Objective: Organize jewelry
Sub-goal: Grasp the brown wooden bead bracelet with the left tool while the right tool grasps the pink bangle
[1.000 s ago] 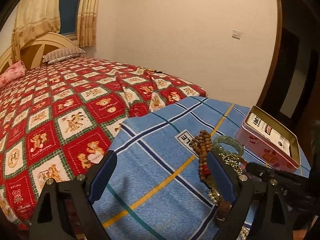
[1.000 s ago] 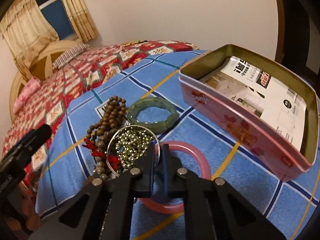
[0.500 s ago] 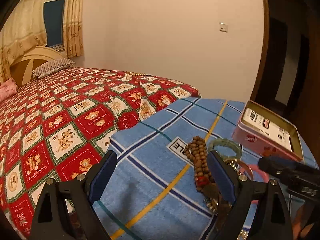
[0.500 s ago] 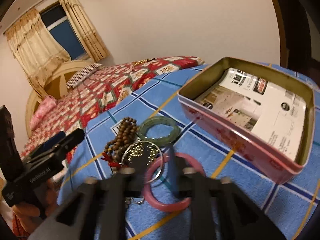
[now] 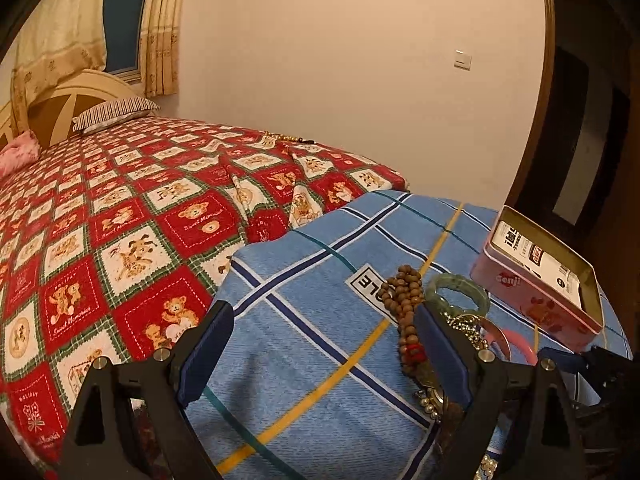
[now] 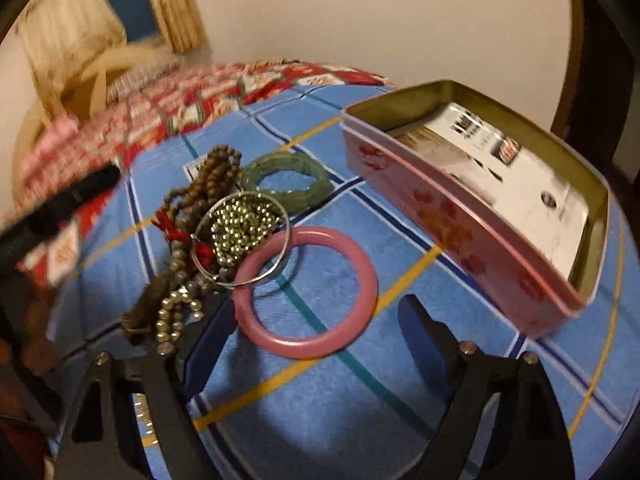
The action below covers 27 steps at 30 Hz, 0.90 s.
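Note:
A pile of jewelry lies on the blue checked cloth (image 6: 320, 400): a pink bangle (image 6: 306, 294), a green bangle (image 6: 286, 180), brown wooden beads (image 6: 208, 178), a thin metal bangle (image 6: 240, 240) around a heap of gold beads, and pearl-like beads (image 6: 176, 312). My right gripper (image 6: 316, 320) hovers just in front of the pink bangle; its jaws are opening and nothing is pressed between them. An open pink tin (image 6: 476, 204) lined with printed paper stands to the right. My left gripper (image 5: 324, 344) is open over bare cloth, left of the brown wooden beads (image 5: 404, 296) and the green bangle (image 5: 458, 294).
A bed with a red teddy-bear quilt (image 5: 120, 208) lies behind and to the left of the cloth. A dark doorway (image 5: 580, 128) stands at the right behind the pink tin (image 5: 536, 276). A hand (image 6: 24, 344) shows at the left edge of the right wrist view.
My right gripper went from shut to wide apart and rolled a little; the pink bangle now lies in full view ahead of its fingers. The left gripper stayed open in the same place.

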Each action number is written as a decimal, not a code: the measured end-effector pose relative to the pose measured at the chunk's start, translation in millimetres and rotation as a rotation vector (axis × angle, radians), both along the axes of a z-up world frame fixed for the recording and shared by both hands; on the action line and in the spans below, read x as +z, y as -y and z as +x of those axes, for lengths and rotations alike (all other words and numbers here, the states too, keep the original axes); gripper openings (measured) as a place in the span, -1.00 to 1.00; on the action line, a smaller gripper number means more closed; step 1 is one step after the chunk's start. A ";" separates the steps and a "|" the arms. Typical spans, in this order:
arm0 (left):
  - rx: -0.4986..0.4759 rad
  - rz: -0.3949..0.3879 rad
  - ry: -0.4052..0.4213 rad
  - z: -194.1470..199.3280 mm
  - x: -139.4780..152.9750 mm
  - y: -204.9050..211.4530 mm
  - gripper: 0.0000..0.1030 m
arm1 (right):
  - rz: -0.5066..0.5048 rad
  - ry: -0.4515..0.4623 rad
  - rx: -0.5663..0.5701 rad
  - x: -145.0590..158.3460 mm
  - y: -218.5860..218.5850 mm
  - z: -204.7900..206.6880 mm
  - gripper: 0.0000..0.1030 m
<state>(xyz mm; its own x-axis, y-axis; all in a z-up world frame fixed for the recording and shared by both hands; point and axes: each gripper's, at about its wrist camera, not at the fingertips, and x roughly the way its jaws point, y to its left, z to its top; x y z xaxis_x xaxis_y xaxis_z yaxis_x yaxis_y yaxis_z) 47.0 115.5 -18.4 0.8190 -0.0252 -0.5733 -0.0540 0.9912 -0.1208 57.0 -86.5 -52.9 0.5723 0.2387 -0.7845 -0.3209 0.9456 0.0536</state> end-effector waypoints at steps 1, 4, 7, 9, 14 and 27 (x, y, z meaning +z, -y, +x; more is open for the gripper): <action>-0.002 0.002 -0.007 0.8 -0.8 0.6 0.77 | -0.030 -0.002 0.021 -1.9 -5.9 2.3 0.79; -0.004 0.012 -0.007 1.1 -0.5 2.0 0.77 | -0.098 -0.002 0.054 -5.1 -16.5 6.3 0.79; -0.023 0.021 -0.007 2.0 0.0 4.8 0.77 | -0.080 0.008 0.045 -3.2 -9.5 2.9 0.61; -0.036 0.034 -0.002 3.1 1.3 7.9 0.77 | -0.073 0.009 0.040 -2.7 -5.3 1.0 0.61; -0.088 0.064 -0.005 18.7 4.7 20.0 0.77 | 0.034 0.015 -0.011 2.1 22.3 -10.3 0.60; -0.241 -0.058 -0.261 78.1 -34.6 53.9 -0.48 | 0.276 0.101 -0.114 19.8 64.6 -23.6 0.60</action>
<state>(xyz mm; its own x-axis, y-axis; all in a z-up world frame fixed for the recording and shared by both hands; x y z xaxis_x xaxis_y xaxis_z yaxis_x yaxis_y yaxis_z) 125.1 61.6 -53.0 0.6118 -0.2388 -0.7541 0.1442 0.9710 -0.1904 33.5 -151.1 -33.1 0.6791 0.3644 -0.6372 -0.2303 0.9300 0.2865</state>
